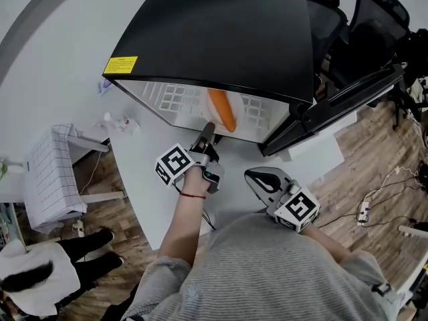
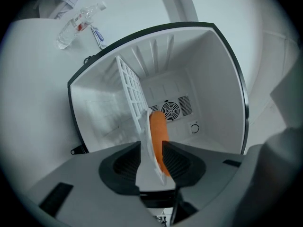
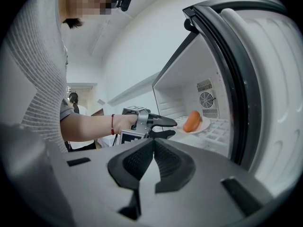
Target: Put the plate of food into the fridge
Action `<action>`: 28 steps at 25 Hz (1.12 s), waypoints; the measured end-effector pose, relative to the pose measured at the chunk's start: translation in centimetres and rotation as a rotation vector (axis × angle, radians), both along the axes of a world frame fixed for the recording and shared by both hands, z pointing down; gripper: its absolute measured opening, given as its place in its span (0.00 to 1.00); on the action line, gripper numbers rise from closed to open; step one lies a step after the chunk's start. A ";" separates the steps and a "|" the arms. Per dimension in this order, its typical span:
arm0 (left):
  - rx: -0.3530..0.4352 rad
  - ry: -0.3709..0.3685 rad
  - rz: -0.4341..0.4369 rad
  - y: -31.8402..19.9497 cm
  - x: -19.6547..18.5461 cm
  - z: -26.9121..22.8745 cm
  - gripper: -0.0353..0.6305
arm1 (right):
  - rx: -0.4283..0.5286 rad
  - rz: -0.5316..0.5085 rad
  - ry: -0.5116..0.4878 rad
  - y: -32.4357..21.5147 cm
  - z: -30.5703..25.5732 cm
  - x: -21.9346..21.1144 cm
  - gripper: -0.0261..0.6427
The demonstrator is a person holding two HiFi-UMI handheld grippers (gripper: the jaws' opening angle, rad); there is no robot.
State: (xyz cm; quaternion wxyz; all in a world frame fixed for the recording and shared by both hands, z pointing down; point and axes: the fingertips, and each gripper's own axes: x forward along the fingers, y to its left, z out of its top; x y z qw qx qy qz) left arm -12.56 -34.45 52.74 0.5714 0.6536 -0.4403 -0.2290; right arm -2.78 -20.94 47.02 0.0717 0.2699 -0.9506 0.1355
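A black mini fridge (image 1: 221, 32) stands on the white table with its door (image 1: 348, 99) swung open to the right. Inside, a white plate (image 3: 201, 126) with an orange sausage (image 3: 192, 120) rests on the white wire shelf (image 2: 132, 93). My left gripper (image 1: 207, 134) reaches into the fridge mouth. Its jaws stand apart, and the plate's near rim (image 2: 149, 169) and the sausage (image 2: 158, 131) lie in the gap without being pressed. My right gripper (image 1: 261, 179) hangs back near my body, shut with nothing in it, its tips (image 3: 154, 143) pointing past the door edge (image 3: 274, 79).
A clear plastic bottle (image 2: 78, 20) lies on the table (image 1: 140, 166) left of the fridge. A white grid-sided cart (image 1: 50, 172) stands at the left. Black office chairs (image 1: 361, 25) crowd the far right, and another person (image 1: 40, 273) is at the lower left.
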 end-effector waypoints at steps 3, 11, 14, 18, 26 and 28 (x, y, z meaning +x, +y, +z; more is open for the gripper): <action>0.013 -0.044 0.026 1.2 0.1 -0.2 0.25 | 0.005 -0.003 -0.005 0.1 -0.1 -0.2 0.06; 0.041 -0.109 0.086 3.5 0.8 -0.4 0.24 | 0.009 -0.001 -0.005 0.4 -0.3 -0.4 0.06; 0.070 -0.133 0.108 4.0 1.1 -0.9 0.18 | 0.011 0.002 -0.005 0.5 -0.3 -0.5 0.06; 0.149 -0.242 0.162 4.9 1.5 -1.5 0.07 | 0.013 0.009 -0.002 0.5 -0.4 -0.4 0.06; 0.398 -0.607 0.294 8.5 3.1 -1.8 0.07 | 0.017 0.021 0.003 0.5 -0.4 -0.2 0.06; 0.412 -0.616 0.311 9.3 3.5 -1.6 0.07 | 0.019 0.018 0.005 0.6 -0.4 -0.3 0.06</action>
